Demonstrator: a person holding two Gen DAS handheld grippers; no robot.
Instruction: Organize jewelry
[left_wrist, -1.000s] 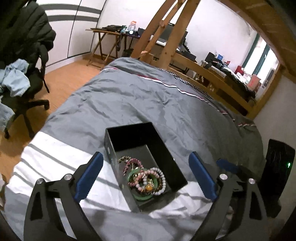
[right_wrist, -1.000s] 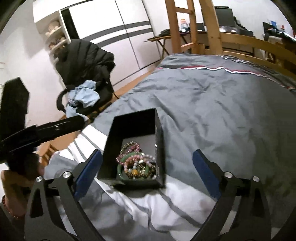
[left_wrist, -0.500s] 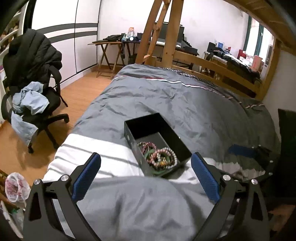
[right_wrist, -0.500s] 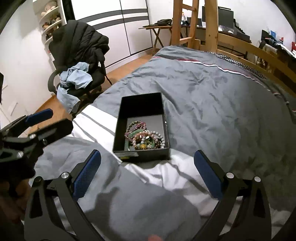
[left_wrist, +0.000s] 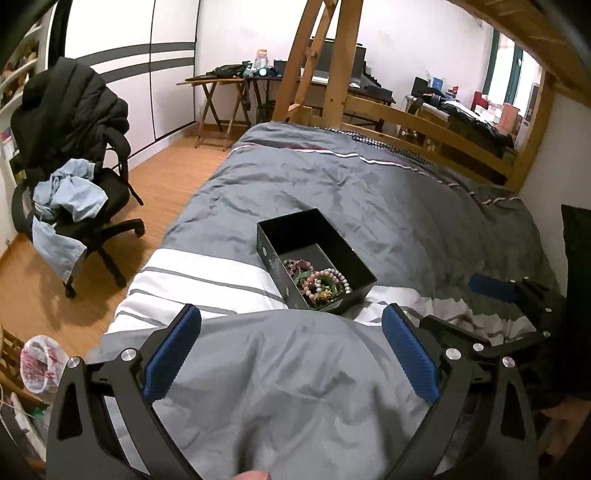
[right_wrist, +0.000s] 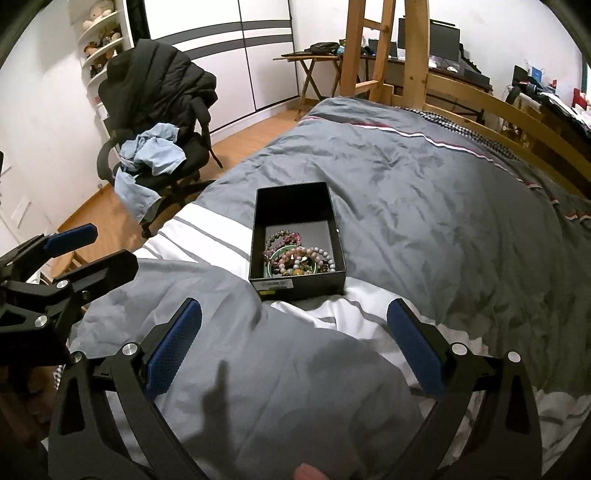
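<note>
Two grippers in view, both spread wide, nothing betw. the blue pads of either. Left gripper (left_wrist: 291, 352) hangs over the gray duvet (left_wrist: 388, 199), well short of the black box (left_wrist: 275, 264). Right gripper (right_wrist: 293, 349) same attitude, box ahead of it and apart. In the right wrist view the left gripper shows at the left edge, also spread, empty. Box sits open-topped on the duvet beside the white striped sheet (left_wrist: 207, 280), long axis running away from the cameras. Beaded bracelets (right_wrist: 299, 256) piled in the near half of the box, incl. pink, gray and green pieces; far half bare. Exact count of bracelets: cannot tell. Office chair (right_wrist: 155, 122) w/ dark jacket stands on the wood floor, left of the bed.
</note>
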